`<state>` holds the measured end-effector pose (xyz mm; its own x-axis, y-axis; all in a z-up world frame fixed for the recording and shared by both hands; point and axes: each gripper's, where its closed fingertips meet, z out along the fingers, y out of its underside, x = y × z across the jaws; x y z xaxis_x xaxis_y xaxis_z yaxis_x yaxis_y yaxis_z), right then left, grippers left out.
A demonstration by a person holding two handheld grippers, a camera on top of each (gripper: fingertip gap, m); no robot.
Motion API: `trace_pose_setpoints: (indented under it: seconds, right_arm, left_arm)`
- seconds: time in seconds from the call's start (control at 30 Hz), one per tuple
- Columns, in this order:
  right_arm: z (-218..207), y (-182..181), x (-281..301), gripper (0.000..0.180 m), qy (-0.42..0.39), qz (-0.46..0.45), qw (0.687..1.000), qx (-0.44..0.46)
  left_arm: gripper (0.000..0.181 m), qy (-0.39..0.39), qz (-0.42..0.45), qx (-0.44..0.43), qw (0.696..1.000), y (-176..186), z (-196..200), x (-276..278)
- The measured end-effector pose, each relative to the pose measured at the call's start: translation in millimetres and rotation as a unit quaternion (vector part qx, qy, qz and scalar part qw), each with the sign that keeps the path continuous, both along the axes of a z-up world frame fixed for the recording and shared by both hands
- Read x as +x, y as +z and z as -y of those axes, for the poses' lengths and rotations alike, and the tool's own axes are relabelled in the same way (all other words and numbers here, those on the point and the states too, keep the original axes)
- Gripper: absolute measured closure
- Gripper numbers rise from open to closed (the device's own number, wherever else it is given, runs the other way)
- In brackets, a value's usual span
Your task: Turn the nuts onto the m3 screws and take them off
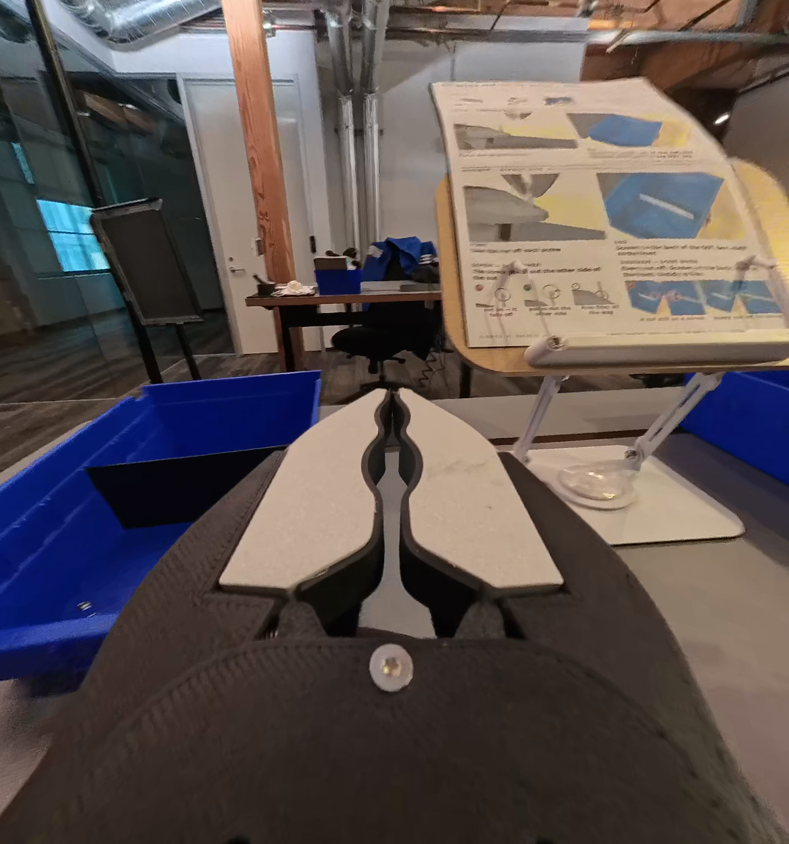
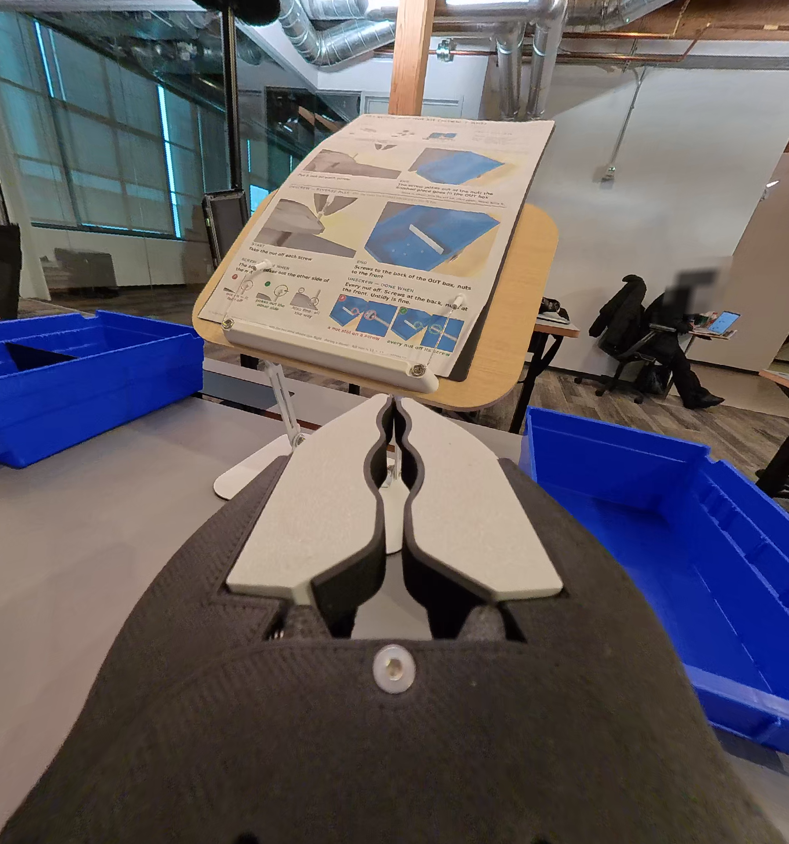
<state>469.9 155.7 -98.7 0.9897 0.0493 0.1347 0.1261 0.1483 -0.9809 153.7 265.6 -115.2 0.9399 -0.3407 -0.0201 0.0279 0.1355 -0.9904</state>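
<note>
In the left wrist view, the left gripper (image 1: 393, 404) is held above the grey desk (image 1: 684, 607) with its fingertips closed together, and nothing is between them. To its left stands a blue bin (image 1: 123, 516) with a black divider (image 1: 173, 486) across it. On the floor of this bin, near the front wall, lies a small metal piece (image 1: 84, 606); it seems to be a screw or a nut, but it is too small to tell which. An instruction sheet on a stand (image 1: 611, 219) is ahead on the right.

In the right wrist view, the right gripper (image 2: 393, 404) is also closed at the tips and empty, pointing toward the same stand (image 2: 374, 255). A second blue bin (image 2: 666, 561) is on its right, and the part of it that shows holds no piece that I can see.

I judge that the work is either at its very beginning or between two pieces: no screw or nut is in hand, so picking one from the left bin is what remains first.
</note>
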Motion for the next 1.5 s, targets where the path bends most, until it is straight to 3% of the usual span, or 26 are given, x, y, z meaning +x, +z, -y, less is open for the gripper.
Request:
trace_pose_setpoints:
  seconds: [0.17, 0.47, 1.2, 1.23, 1.27, 1.3, 1.33, 1.5]
  right_arm:
    - [0, 1, 1, 0.179, 0.004, -0.001, 1.0, 0.001]
    - [-5, -3, -8, 0.18, 0.016, 0.002, 1.0, -0.006]
    - [-4, -4, -37, 0.178, 0.038, 0.027, 0.999, -0.007]
    - [-4, -4, -41, 0.171, 0.047, 0.027, 0.999, -0.006]
    - [-4, -4, -45, 0.162, 0.053, 0.031, 0.998, -0.005]
    - [-3, -4, -48, 0.155, 0.057, 0.036, 0.998, -0.002]
    - [-3, -4, -52, 0.152, 0.061, 0.039, 0.997, -0.001]
    - [-3, -3, -89, 0.128, 0.138, 0.058, 0.989, -0.015]
  left_arm:
    - [0.181, -0.096, 0.029, 0.008, 0.995, 10, 10, 20]
    - [0.181, -0.166, 0.095, -0.003, 0.982, 18, 19, 0]
    - [0.181, -0.145, 0.075, 0.04, 0.986, 30, 29, -20]
    - [0.181, -0.141, 0.077, 0.041, 0.986, 30, 28, -21]
    - [0.167, -0.126, 0.081, 0.043, 0.988, 30, 27, -24]
    - [0.14, -0.104, 0.082, 0.042, 0.99, 29, 24, -27]
    - [0.131, -0.097, 0.068, 0.04, 0.992, 28, 24, -26]
    - [0.14, -0.084, 0.054, 0.036, 0.994, 26, 23, -18]
